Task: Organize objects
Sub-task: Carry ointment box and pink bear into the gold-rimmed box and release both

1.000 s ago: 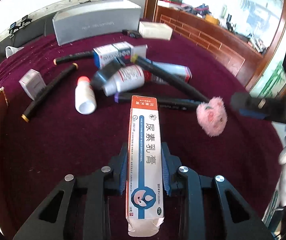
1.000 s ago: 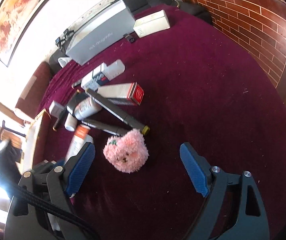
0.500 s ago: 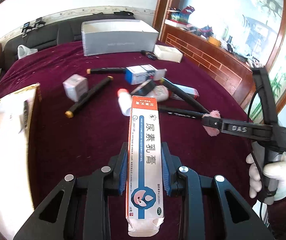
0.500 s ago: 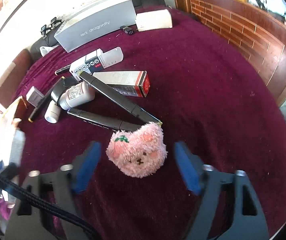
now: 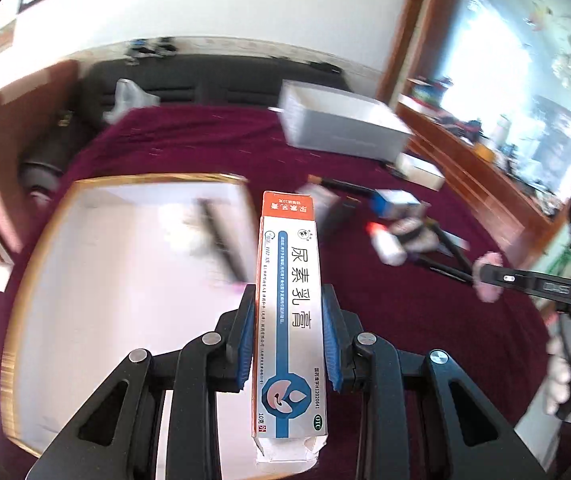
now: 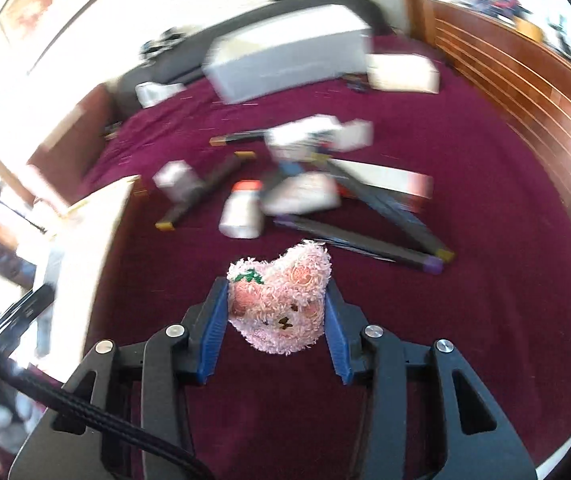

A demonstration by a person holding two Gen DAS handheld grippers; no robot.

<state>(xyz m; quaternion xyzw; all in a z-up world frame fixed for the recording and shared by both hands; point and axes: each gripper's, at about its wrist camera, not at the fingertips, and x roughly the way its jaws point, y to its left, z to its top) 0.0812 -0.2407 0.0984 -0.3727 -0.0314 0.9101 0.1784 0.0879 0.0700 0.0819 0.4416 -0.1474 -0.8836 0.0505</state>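
Ointment box: a long white, blue and orange carton with Chinese print, held lengthwise between the blue pads of the left gripper; its orange end points away from the camera, its torn white end toward it.
Left jaws: clamped on the ointment box, one pad on each long side.
Pink plush toy: a fluffy bear face with a green stitched sprig, raised above the cloth and seated between the pads of the right gripper.
Right jaws: have just been closing and are now pressed against both sides of the pink plush toy.
White tray: a shallow gold-rimmed tray lying under and to the left of the ointment box; a dark pen-like stick lies in it, blurred.
Surface: covered in maroon cloth.
Clutter: a heap of dark marker pens, a small white bottle with a red cap, a larger white bottle and several cartons beyond the plush toy; motion blur makes the labels unreadable, so some of these may be misjudged.
Grey box: long, at the far edge of the cloth, with a small white box just beside its right end.
Gloved hand: white glove at the right edge of the left wrist view, holding the other gripper's handle.
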